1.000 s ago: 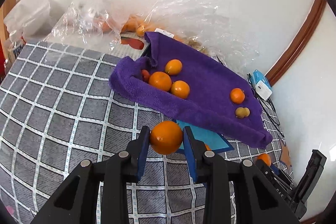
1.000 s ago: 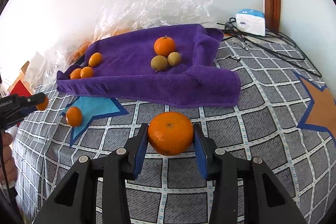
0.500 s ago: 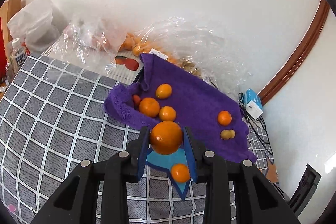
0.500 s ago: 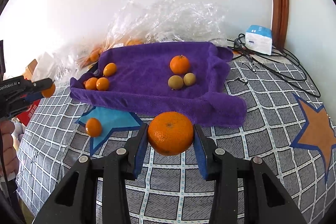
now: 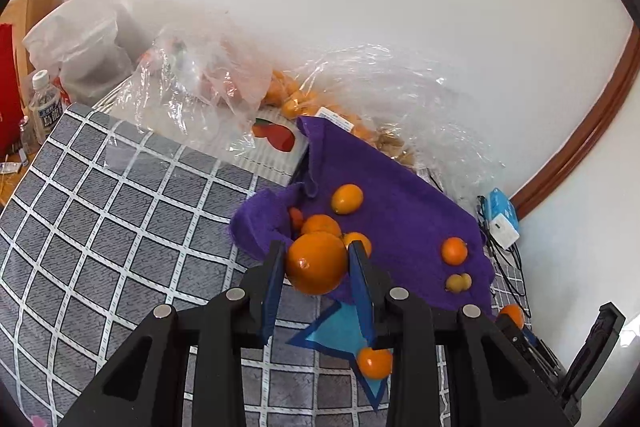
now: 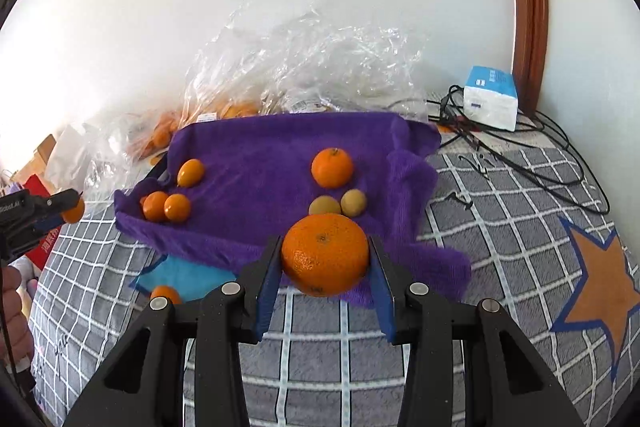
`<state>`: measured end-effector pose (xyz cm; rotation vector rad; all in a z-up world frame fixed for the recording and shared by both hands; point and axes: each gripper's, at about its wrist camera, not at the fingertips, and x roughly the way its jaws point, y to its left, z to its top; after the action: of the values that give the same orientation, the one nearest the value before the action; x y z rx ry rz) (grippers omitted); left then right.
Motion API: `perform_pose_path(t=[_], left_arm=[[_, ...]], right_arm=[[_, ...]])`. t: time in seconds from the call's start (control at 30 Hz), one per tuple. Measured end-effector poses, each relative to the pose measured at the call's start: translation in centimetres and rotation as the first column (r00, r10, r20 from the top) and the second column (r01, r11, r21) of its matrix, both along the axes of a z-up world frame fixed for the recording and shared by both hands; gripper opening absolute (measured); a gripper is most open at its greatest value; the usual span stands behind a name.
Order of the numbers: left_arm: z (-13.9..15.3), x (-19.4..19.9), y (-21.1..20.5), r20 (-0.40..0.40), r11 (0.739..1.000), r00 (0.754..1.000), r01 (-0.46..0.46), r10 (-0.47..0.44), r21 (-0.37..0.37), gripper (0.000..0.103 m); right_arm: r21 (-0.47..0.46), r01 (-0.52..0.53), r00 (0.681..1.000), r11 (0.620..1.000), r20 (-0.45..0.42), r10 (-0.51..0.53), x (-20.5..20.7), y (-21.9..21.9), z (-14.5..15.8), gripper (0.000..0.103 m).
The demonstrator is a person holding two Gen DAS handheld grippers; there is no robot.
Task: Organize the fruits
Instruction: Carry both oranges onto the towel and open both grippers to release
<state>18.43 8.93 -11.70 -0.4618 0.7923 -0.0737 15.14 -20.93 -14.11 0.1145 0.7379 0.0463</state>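
Observation:
My left gripper (image 5: 317, 267) is shut on an orange (image 5: 316, 262), held in the air before the near left end of the purple towel (image 5: 400, 211). My right gripper (image 6: 325, 259) is shut on a larger orange (image 6: 325, 253), above the towel's (image 6: 260, 163) front edge. On the towel lie several oranges at its left end (image 6: 166, 206), one orange (image 6: 332, 167) and two small yellow-green fruits (image 6: 338, 203) in the middle. A loose orange (image 5: 374, 362) lies on a blue star of the bedcover. The left gripper also shows at the left edge of the right wrist view (image 6: 60, 209).
Clear plastic bags (image 6: 304, 67) with more oranges lie behind the towel against the wall. A white and blue box (image 6: 490, 97) and black cables (image 6: 532, 155) are at the back right. A water bottle (image 5: 46, 107) and white bags (image 5: 80, 35) stand at the far left.
Both grippers have risen and drawn back a little from the bed, each still holding its orange. The towel now looks smaller and farther in both views.

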Motion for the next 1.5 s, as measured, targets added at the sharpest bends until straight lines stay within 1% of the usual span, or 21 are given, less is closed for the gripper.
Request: perform_pose_path(t=[0.13, 0.27, 0.37, 0.47, 0.57, 0.73, 0.83, 0.97, 1.1, 1.17, 1.2, 1.23, 1.3, 1.43, 1.5], left_arm=[[-0.7, 1.6, 0.3, -0.021, 1.000, 1.000, -0.007, 0.007, 0.014, 0.030], [-1.2, 3.2, 0.1, -0.030, 1.000, 1.000, 0.003, -0.002, 0.025, 0.030], [-1.5, 4.5, -0.7, -0.039, 0.999, 0.999, 0.025, -0.024, 0.044, 0.030], [-1.8, 5.7, -1.8, -0.050, 0.996, 0.997, 0.054, -0.051, 0.066, 0.030], [-2.2, 7.2, -3.3, -0.058, 0.993, 0.995, 0.090, -0.085, 0.080, 0.030], [-2.9, 9.1, -5.2, -0.075, 0.988, 0.990, 0.125, -0.119, 0.094, 0.030], [-3.3, 9.9, -6.1, -0.079, 0.985, 0.991, 0.121, -0.112, 0.125, 0.030], [-3.8, 10.5, -7.1, -0.085, 0.976, 0.991, 0.116, -0.102, 0.185, 0.030], [-4.3, 10.8, -7.7, -0.098, 0.969, 0.988, 0.134, -0.116, 0.209, 0.030], [-4.4, 10.9, -8.0, -0.105, 0.963, 0.987, 0.147, -0.126, 0.226, 0.031], [-4.6, 11.0, -8.2, -0.109, 0.959, 0.985, 0.157, -0.134, 0.238, 0.031], [-4.7, 11.0, -8.1, -0.113, 0.957, 0.984, 0.160, -0.136, 0.243, 0.031], [-4.9, 11.1, -8.1, -0.111, 0.955, 0.985, 0.159, -0.135, 0.251, 0.031], [-5.0, 11.5, -7.9, -0.120, 0.960, 0.984, 0.157, -0.132, 0.232, 0.031], [-5.1, 11.6, -8.1, -0.121, 0.957, 0.984, 0.159, -0.133, 0.244, 0.031]], right_arm=[[-0.026, 0.007, 1.000, 1.000, -0.001, -0.007, 1.9, -0.2, -0.2, 0.041], [-0.035, 0.015, 1.000, 0.999, -0.024, -0.016, 3.8, -0.4, -1.0, 0.041], [-0.057, 0.019, 0.999, 0.998, -0.046, -0.022, 5.3, -0.4, -1.9, 0.041], [-0.053, 0.018, 0.996, 0.998, -0.088, -0.023, 6.6, -0.7, -3.1, 0.041], [-0.055, 0.010, 0.994, 0.998, -0.109, -0.016, 7.1, -0.7, -3.8, 0.041], [-0.069, -0.010, 0.993, 0.998, -0.117, 0.002, 7.2, -0.4, -4.4, 0.042], [-0.069, -0.015, 0.993, 0.997, -0.120, 0.006, 7.2, -0.3, -4.4, 0.042], [-0.075, -0.023, 0.993, 0.997, -0.121, 0.014, 7.0, -0.3, -4.3, 0.042], [-0.055, -0.031, 0.992, 0.998, -0.125, 0.024, 6.8, -0.6, -4.0, 0.042], [-0.036, -0.022, 0.993, 0.999, -0.116, 0.018, 6.5, -0.9, -3.8, 0.046], [-0.021, -0.021, 0.994, 1.000, -0.106, 0.019, 6.3, -1.0, -3.7, 0.050], [-0.011, -0.022, 0.995, 1.000, -0.101, 0.021, 6.2, -1.1, -3.7, 0.051], [0.000, -0.018, 0.995, 1.000, -0.099, 0.018, 5.8, -1.2, -3.7, 0.051], [-0.009, -0.006, 0.996, 1.000, -0.090, 0.006, 5.2, -1.1, -3.4, 0.051], [-0.010, 0.002, 0.996, 1.000, -0.089, -0.003, 5.0, -1.0, -3.3, 0.051]])
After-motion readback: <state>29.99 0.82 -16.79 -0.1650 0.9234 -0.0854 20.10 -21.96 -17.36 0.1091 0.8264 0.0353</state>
